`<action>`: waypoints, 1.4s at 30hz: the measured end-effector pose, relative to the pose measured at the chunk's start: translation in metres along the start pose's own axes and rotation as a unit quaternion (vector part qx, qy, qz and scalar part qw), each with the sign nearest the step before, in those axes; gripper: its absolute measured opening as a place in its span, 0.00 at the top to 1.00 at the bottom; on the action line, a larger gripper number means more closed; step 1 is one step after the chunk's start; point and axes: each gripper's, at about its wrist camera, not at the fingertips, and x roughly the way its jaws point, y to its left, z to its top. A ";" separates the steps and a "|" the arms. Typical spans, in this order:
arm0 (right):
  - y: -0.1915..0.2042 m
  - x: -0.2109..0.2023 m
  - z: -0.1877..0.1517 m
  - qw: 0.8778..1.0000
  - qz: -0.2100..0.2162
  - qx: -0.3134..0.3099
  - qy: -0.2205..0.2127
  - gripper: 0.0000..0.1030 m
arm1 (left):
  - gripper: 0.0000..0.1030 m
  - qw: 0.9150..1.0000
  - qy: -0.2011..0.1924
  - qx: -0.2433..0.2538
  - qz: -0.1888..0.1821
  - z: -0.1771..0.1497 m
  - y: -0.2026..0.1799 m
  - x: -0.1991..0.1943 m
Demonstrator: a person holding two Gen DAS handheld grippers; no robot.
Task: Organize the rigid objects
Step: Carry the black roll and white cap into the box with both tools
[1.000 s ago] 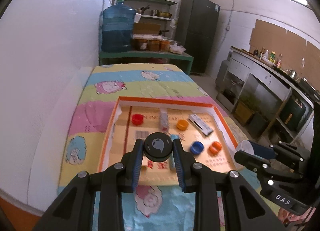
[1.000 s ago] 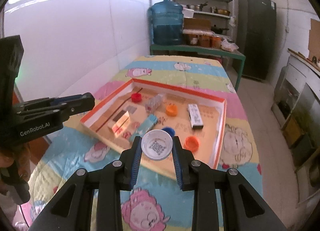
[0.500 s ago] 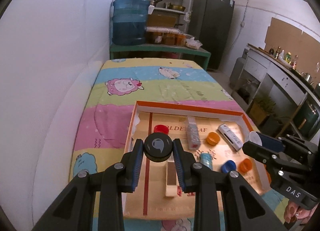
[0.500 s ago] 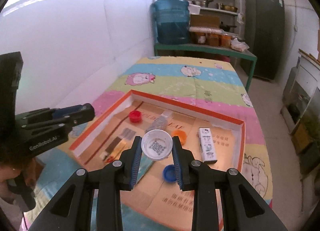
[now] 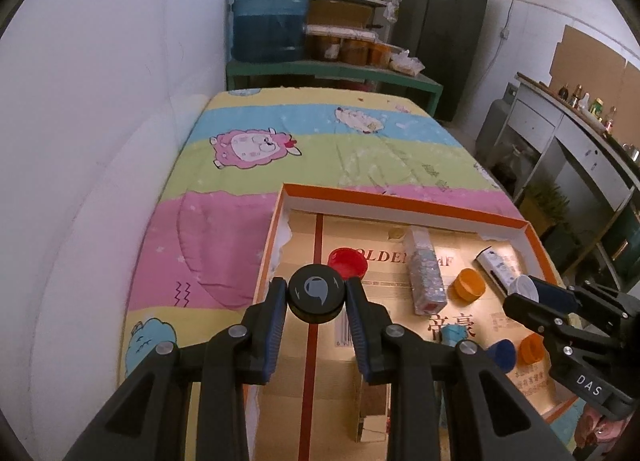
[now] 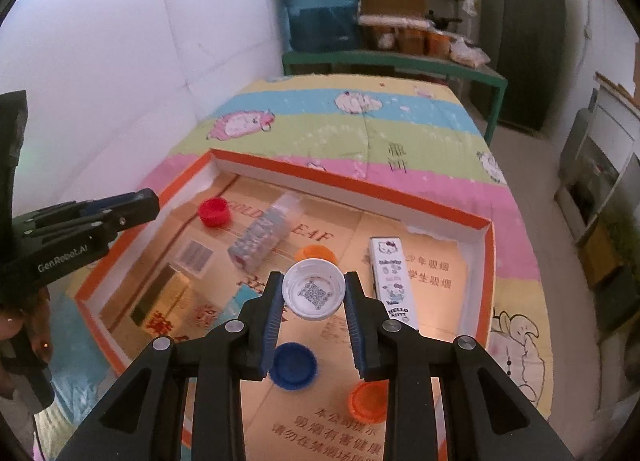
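My left gripper (image 5: 317, 297) is shut on a black bottle cap (image 5: 317, 293) and hangs over the left part of an orange-rimmed cardboard tray (image 5: 400, 203). My right gripper (image 6: 314, 295) is shut on a white cap (image 6: 314, 293) with a printed code inside, held above the tray's middle (image 6: 352, 187). In the tray lie a red cap (image 6: 214, 211), two orange caps (image 6: 366, 401), a blue cap (image 6: 294, 365), a clear glittery box (image 6: 260, 237), a white Hello Kitty box (image 6: 392, 277) and a gold box (image 6: 160, 297). The right gripper (image 5: 520, 293) shows at the right of the left wrist view.
The tray rests on a table under a striped cartoon cloth (image 5: 280, 149), with a white wall on the left. Behind stand a green bench with a blue water jug (image 5: 272, 9), shelves and a dark fridge (image 5: 444, 29). A counter (image 5: 580, 133) runs along the right.
Both grippers have moved forward and lower over the tray, each still holding its cap. The tray looks larger and closer in both views.
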 end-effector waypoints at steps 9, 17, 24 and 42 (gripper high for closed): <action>-0.009 0.018 -0.003 1.000 0.000 0.010 0.023 0.71 | 0.70 1.000 0.022 0.007 -0.002 0.000 -0.002 0.024; -0.012 0.022 -0.004 1.000 0.001 0.011 0.027 0.71 | 0.70 0.999 0.029 0.012 0.000 -0.001 -0.003 0.035; -0.010 0.026 -0.003 0.999 -0.006 0.007 0.039 0.71 | 0.70 0.999 0.034 0.016 0.001 -0.001 -0.006 0.039; -0.006 0.035 -0.003 0.998 -0.021 -0.003 0.064 0.70 | 0.64 0.999 0.043 0.032 0.001 -0.002 -0.012 0.044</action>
